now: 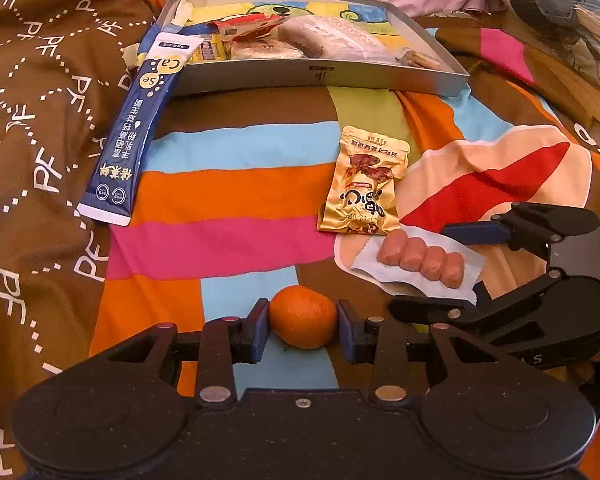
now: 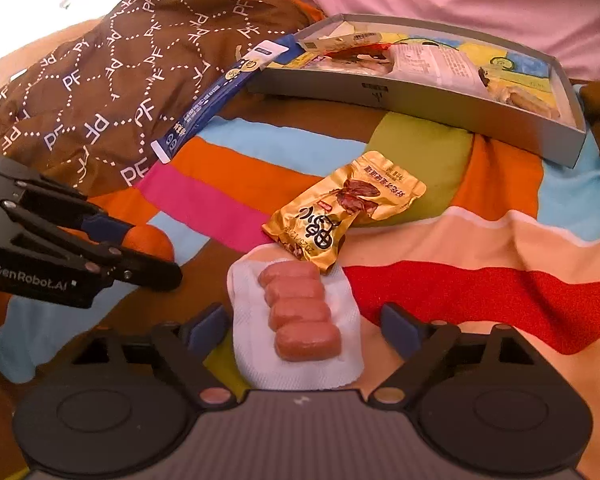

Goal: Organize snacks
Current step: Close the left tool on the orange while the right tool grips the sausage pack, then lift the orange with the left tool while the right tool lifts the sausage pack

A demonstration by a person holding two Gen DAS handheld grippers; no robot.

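Left wrist view: nearest in, the tangerine (image 1: 302, 317) is seen bracketed between the blue pads of the left gripper (image 1: 302, 322), one pad at 9 o'clock touching its skin, the other at 3 o'clock touching or a hair off; the grip is judged closed on the fruit, which rests on the striped quilt (image 1: 228, 192). Just beyond, toward 2 o'clock, the sausage pack (image 1: 420, 264) is noted, four links side by side on a white wrapper. In the right wrist view the right gripper (image 2: 300, 326) is held spread wide, the pack lying between its pads and touching neither; the row of links runs along 12 to 6 o'clock, straight out from the gripper, so a close would fall across the pack's short width. The right gripper is judged the nearer tool for it. Farther at 12 o'clock the gold snack pouch (image 2: 342, 208) overlaps the pack's far end. Farthest, the grey box (image 2: 420, 98), already part-filled, lies at 1 o'clock; the blue sachet (image 2: 220, 94) leans against its left corner at 11 o'clock.
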